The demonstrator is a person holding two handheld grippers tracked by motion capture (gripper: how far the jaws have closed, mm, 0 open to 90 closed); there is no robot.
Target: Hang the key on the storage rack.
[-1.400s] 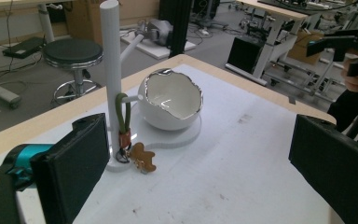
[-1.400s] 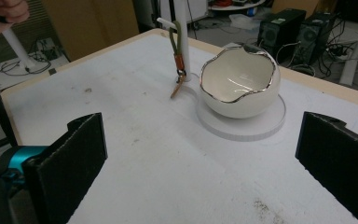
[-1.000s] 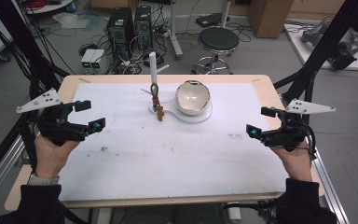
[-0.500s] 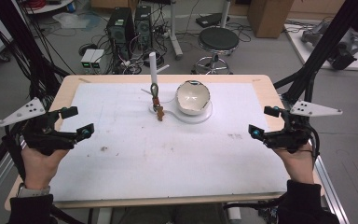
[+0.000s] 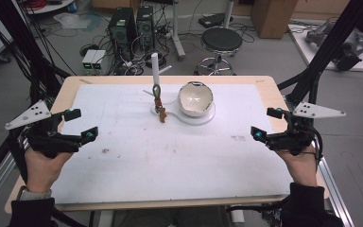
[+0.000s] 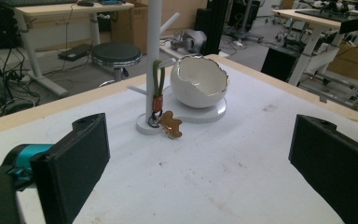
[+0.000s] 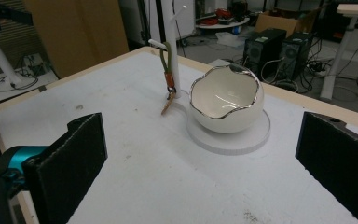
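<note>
So the main thing on the table point(image 5: 123, 189) is this white bowl point(image 5: 196, 98) shaped like a cracked eggshell: jagged rim with a thin shiny edge, glossy inside, sitting on a flat white round base point(image 5: 203, 118). It sits at the far middle of the white mat, well apart from both grippers. In the right gripper view the bowl point(image 7: 226, 100) looks tipped a bit toward the camera, with the metallic trim catching the light.

Just beside it is a white stand point(image 5: 155, 75), a thin upright post with short pegs sticking out, on its own small round foot that touches the bowl's base. A green loop point(image 6: 158, 81) hangs from a peg, with an orange clip and a little brown gingerbread-man charm point(image 6: 171, 123) at the bottom, resting down by the foot.

The left gripper point(image 5: 78, 125) is held near the left edge of the table, jaws spread wide apart with nothing between them. The right gripper point(image 5: 268, 124) is over by the right edge, also spread wide and holding nothing. Both point inward toward the middle of the mat.

Behind the table there's a black stool point(image 5: 221, 41) and a couple of computer towers point(image 5: 132, 26) on the floor with cables everywhere.
</note>
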